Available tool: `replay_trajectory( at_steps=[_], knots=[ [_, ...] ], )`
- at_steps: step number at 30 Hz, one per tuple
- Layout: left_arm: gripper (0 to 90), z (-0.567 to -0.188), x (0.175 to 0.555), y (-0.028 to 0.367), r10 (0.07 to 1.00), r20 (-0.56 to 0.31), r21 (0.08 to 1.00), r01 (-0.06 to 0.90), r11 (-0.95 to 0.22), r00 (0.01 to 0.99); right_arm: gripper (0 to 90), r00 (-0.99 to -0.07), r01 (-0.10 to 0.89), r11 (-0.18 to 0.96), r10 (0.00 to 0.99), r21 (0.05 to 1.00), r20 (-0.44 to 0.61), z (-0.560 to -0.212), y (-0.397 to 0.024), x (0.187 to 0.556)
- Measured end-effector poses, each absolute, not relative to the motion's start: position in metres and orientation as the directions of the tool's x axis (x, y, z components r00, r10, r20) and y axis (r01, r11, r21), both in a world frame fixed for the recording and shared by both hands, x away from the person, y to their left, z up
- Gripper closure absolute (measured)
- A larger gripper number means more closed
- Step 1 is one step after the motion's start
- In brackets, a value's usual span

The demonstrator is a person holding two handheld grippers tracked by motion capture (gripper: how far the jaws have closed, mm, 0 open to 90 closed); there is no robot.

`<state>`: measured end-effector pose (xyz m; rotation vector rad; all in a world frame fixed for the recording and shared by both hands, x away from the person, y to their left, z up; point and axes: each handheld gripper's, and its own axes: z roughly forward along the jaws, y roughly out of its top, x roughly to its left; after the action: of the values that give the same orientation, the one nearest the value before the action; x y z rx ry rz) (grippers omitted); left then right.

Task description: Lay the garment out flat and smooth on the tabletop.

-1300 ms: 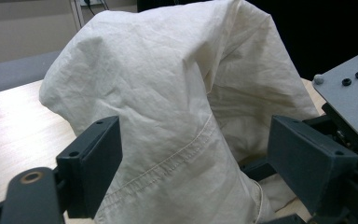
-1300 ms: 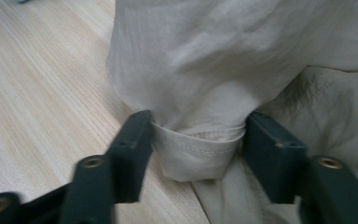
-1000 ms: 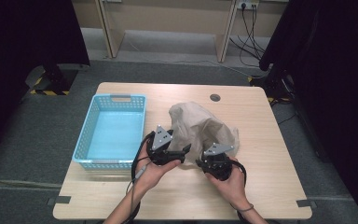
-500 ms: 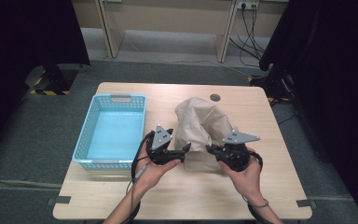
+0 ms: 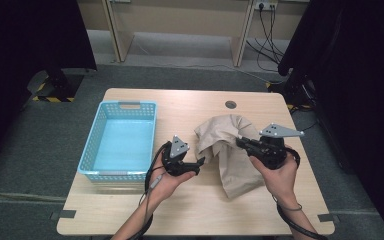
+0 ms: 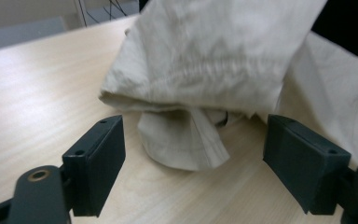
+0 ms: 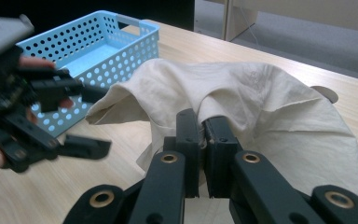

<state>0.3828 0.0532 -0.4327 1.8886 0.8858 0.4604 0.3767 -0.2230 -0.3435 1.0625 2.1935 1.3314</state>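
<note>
The right gripper (image 7: 200, 140) has its jaws pinched tight on a fold of beige cloth (image 7: 261, 98), which lifts off the table (image 5: 190, 210) and drapes down from the grip in a soft hanging tent. In the high view the right gripper (image 5: 245, 144) sits at the cloth's (image 5: 230, 155) right edge, with the cloth bunched near the middle of the table and its lower end lying on the wood. The left gripper (image 6: 193, 158) has its jaws spread wide and holds nothing; they face a low folded corner of the cloth (image 6: 214, 65), just short of it, not touching. In the high view the left gripper (image 5: 192, 164) sits just left of the cloth, beside a light blue basket (image 5: 92, 150) that stands on the table's left side with nothing seen inside. The step in hand looks like raising the cloth to spread or fold it with two grips. The next move likely calls for the left gripper to ease forward and close on that hanging corner while the right one keeps its hold, so the cloth can be stretched between them.
</note>
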Motion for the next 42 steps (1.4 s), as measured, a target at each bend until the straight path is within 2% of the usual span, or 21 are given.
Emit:
replay_trajectory(
  at_steps=[7,13,17,22,33,37,42],
  knots=[
    [25.3,-0.447,0.389,0.033,0.725,-0.046,0.850,0.409,-0.333,0.687,86.2,-0.644,0.417,0.252,0.760,0.873,0.089,-0.344,-0.224,0.378],
    [38.9,-0.451,0.402,0.019,0.731,-0.001,0.837,0.400,-0.373,0.683,86.2,-0.646,0.417,0.250,0.758,0.874,0.092,-0.344,-0.222,0.377],
    [43.0,-0.457,0.406,0.015,0.736,0.011,0.827,0.408,-0.387,0.677,86.0,-0.644,0.418,0.243,0.759,0.875,0.097,-0.344,-0.224,0.378],
    [58.6,-0.462,0.409,0.014,0.732,0.016,0.800,0.430,-0.418,0.681,86.0,-0.641,0.423,0.233,0.760,0.876,0.107,-0.344,-0.225,0.378],
    [83.1,-0.464,0.413,0.008,0.701,-0.013,0.786,0.441,-0.433,0.713,86.0,-0.629,0.422,0.214,0.769,0.881,0.115,-0.340,-0.230,0.378],
    [87.3,-0.462,0.409,0.009,0.698,-0.017,0.804,0.425,-0.416,0.716,85.9,-0.618,0.422,0.198,0.777,0.885,0.121,-0.337,-0.235,0.379],
    [87.8,-0.453,0.400,0.014,0.683,-0.007,0.820,0.395,-0.415,0.731,86.0,-0.601,0.421,0.181,0.790,0.889,0.124,-0.333,-0.242,0.382]
  ],
)
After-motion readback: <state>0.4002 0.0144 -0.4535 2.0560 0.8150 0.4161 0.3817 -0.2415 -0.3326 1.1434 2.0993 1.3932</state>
